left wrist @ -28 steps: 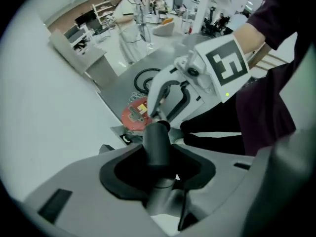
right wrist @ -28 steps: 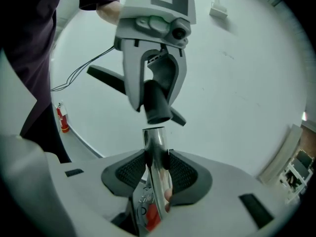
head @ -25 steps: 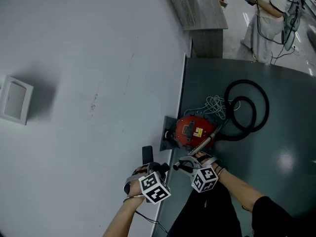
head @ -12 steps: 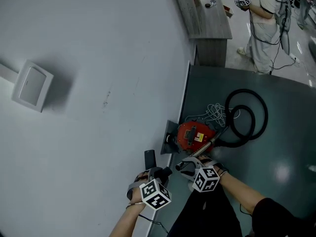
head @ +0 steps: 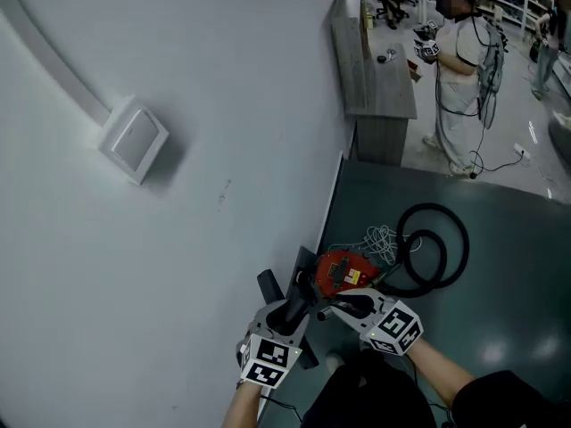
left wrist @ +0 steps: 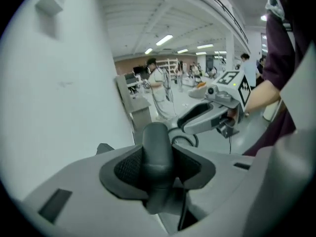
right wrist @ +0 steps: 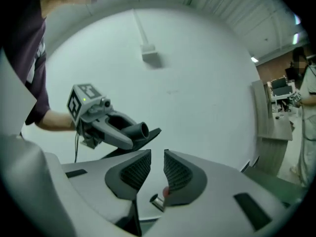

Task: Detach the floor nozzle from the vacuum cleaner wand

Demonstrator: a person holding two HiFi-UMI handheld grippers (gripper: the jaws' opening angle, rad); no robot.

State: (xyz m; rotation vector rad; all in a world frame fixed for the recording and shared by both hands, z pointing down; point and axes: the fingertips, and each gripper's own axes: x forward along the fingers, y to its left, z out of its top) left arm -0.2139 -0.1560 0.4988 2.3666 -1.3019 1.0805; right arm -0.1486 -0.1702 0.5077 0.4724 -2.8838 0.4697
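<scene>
My left gripper [head: 290, 317] is shut on the dark round neck of the black floor nozzle [left wrist: 157, 149]. In the right gripper view the nozzle [right wrist: 140, 131] hangs in the air before the white wall, its open tube end free and its flat foot behind it. My right gripper [head: 337, 308] is beside it, a little apart. Its jaws [right wrist: 157, 157] have just been closing to a narrow gap with nothing between them. A chrome wand tip [right wrist: 156, 201] shows below the jaws. The red vacuum cleaner [head: 343, 270] and the black hose loop [head: 434, 248] lie on the dark floor.
A white wall [head: 161, 239] with a small box [head: 134, 139] fills the left. A tangle of white cord [head: 382, 237] lies by the vacuum. A grey counter [head: 379, 69] stands at the back, with a person [head: 459, 78] beside it.
Both grippers have risen and rolled. The nozzle has come up with the left gripper, away from the right one. The head view has tilted up towards the room.
</scene>
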